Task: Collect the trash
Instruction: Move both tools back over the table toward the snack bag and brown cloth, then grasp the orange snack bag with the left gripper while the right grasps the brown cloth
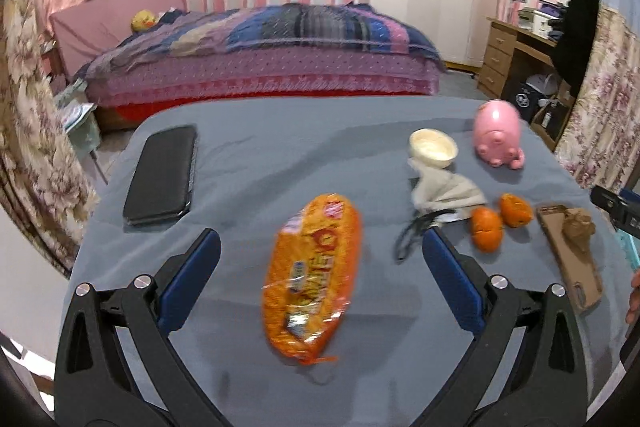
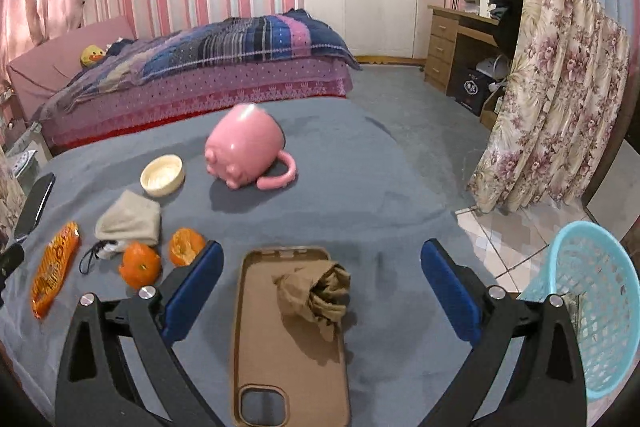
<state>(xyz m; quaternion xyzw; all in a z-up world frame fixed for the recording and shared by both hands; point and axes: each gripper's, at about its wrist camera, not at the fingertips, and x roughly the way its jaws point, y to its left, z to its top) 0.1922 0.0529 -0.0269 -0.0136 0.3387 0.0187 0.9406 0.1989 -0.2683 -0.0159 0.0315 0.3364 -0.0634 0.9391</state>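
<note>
Left tongs: wide, straddling orange snack wrapper | Right tongs: wide, over crumpled brown paper on phone case | Counter: grey cloth

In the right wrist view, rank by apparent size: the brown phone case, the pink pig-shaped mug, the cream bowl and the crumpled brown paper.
1. Brown phone case, though it lies nearest the camera.
2. Pink pig-shaped mug.
3. Crumpled brown paper and small cream bowl: the paper looks slightly bigger, but it is nearer, so unsure.
</note>
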